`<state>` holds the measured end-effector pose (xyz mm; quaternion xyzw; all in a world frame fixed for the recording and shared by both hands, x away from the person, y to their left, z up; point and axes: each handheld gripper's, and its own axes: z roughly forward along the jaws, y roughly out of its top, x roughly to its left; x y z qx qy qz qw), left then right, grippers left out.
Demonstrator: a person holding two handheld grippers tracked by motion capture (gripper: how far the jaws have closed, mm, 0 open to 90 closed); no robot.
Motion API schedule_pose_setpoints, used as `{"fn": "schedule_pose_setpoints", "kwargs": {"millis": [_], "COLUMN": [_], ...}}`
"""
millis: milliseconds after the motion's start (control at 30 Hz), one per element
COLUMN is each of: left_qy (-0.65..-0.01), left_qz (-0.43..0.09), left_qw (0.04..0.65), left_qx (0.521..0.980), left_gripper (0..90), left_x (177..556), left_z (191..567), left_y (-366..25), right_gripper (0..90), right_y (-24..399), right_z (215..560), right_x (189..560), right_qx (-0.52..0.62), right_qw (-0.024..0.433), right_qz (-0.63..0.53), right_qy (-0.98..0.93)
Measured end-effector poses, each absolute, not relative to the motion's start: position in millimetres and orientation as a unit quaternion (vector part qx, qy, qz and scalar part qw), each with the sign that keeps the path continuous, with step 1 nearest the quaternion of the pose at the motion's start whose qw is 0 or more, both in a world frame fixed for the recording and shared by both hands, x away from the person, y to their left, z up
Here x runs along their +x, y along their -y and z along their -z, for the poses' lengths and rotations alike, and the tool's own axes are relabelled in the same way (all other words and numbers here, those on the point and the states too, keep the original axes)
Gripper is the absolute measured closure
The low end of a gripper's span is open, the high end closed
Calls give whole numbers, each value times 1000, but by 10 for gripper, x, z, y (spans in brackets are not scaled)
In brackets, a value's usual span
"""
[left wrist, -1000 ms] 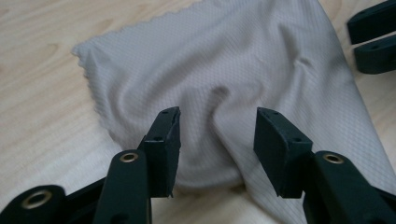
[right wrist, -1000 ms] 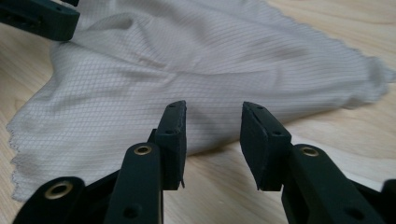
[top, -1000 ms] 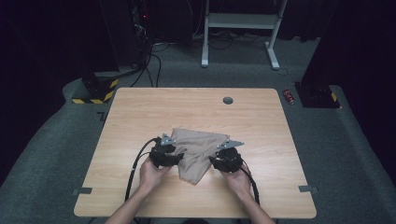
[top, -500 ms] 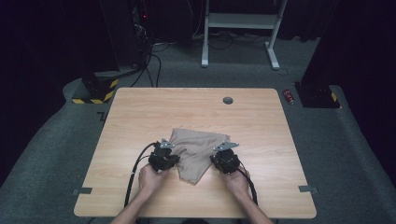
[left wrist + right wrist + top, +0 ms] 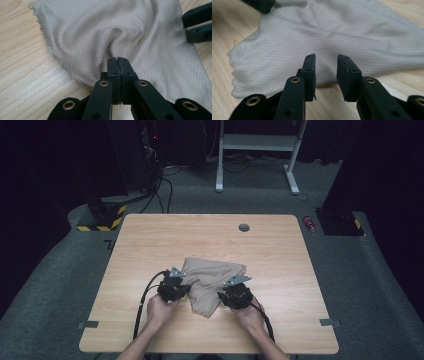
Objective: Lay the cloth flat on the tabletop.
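Fingers (image 5: 117, 65) of the left gripper (image 5: 174, 289) are pressed together on the near edge of the beige cloth (image 5: 212, 282), and they pinch a small fold of it; the fabric gathers into wrinkles just above the tips. On the right gripper (image 5: 236, 295) the fingers (image 5: 310, 67) are spread, having just been opening, with a clear gap between them. They sit just before the cloth's edge and do not press on it (bare wood shows under the gap). This cloth lies rumpled on the wooden table (image 5: 150, 240), near the person's side and around the middle, between the two grippers. Its far edge is zigzag cut. Both hands rest on the table behind the grippers.
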<state>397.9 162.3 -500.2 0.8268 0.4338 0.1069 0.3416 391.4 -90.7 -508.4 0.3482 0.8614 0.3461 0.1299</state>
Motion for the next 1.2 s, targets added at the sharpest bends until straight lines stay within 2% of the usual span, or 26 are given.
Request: {"fn": "schedule_pose_setpoints", "kwargs": {"millis": [67,133,167,233,300,433,533,600,700,800,867,900,1000,1133,1200], "left_qy": [-434,-436,-433,-436,-435,-440,-442,-442,-448,-456,-463,-470,-484,-475,-468], "left_qz": [-106,-104,-107,-103,-107,-112,-105,-104,-103,-119,-128,-127,-117,-133,-138], "left_qw": [345,348,347,351,353,360,360,354,348,339,332,329,318,305,299], "left_qx": [825,824,825,822,821,815,815,818,817,814,812,809,807,815,820], "left_gripper": [892,893,893,893,893,893,886,875,776,685,630,608,601,655,737], "left_x": [3979,3975,3980,3978,3989,4017,4021,4021,4021,4007,3992,3990,4000,3978,3985], "left_z": [4991,4979,4974,4957,4924,4857,4866,4899,4941,4939,4937,4949,5021,5070,5067], "left_y": [-1635,-1646,-1656,-1667,-1689,-1747,-1745,-1721,-1708,-1746,-1792,-1817,-1873,-1857,-1842], "right_gripper": [737,889,897,900,900,900,897,832,720,681,713,781,889,900,900], "right_y": [858,853,861,880,883,968,1041,1024,916,824,811,813,792,788,791], "right_z": [5126,5129,5126,5124,5105,5044,4991,4987,5037,5105,5128,5126,5120,5121,5117], "right_x": [3906,3901,3909,3925,3927,3970,3993,3974,3921,3898,3901,3904,3901,3900,3906], "right_qx": [342,333,331,333,328,336,350,347,330,323,323,323,308,304,305], "right_qw": [138,156,155,148,167,176,167,155,142,145,145,145,161,165,163], "right_qz": [-330,-322,-320,-322,-305,-307,-325,-338,-340,-327,-325,-325,-312,-312,-312], "right_qy": [-869,-872,-874,-874,-878,-873,-863,-861,-869,-876,-877,-877,-884,-885,-885]}}
